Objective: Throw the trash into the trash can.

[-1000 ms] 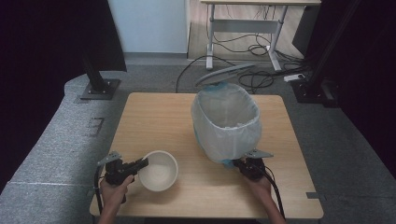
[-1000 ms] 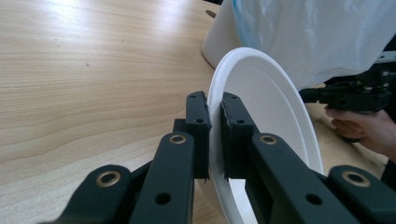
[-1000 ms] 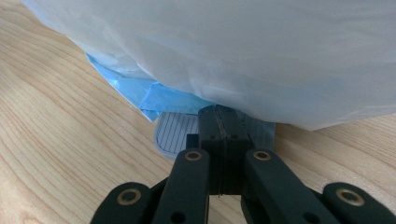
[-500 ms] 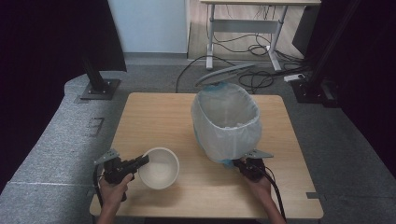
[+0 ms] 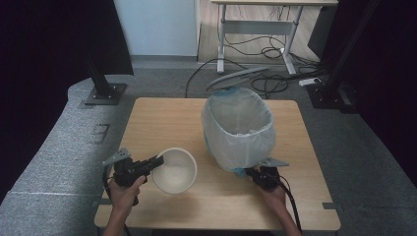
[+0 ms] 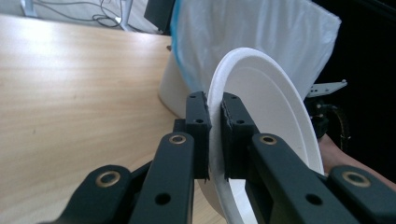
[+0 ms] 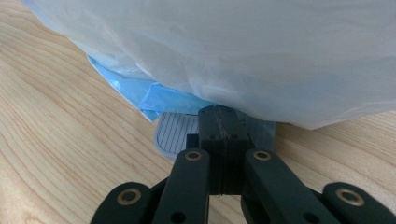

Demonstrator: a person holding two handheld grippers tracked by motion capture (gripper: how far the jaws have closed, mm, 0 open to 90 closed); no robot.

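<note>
I have the white bowl (image 5: 175,170) by its rim: my left tongs (image 6: 215,135) are clenched on the near edge, one pad inside and one outside, as the left gripper view shows plainly. The bowl sits over the front left part of the counter (image 5: 162,118), just left of the bin.

Compared with a second ago, the bowl has come up and tipped; its mouth now leans toward the lined bin (image 5: 239,129) and it looks to be off the wood rather than resting flat. I read that as the lift being under way, with a carry to the bin and a tip into it probably next. The bowl looks empty from the high view, though I can't be sure of the bottom.

My right tongs (image 7: 223,140) are pressed fully together with nothing between them, their tips resting on the grey ribbed pedal (image 7: 180,134) at the bin's foot, under the white liner (image 7: 243,51) and a fold of blue plastic (image 7: 154,95). That hand has not shifted, and the lid (image 5: 237,77) stands raised behind the bin, so the opening is clear for the bowl.
</note>
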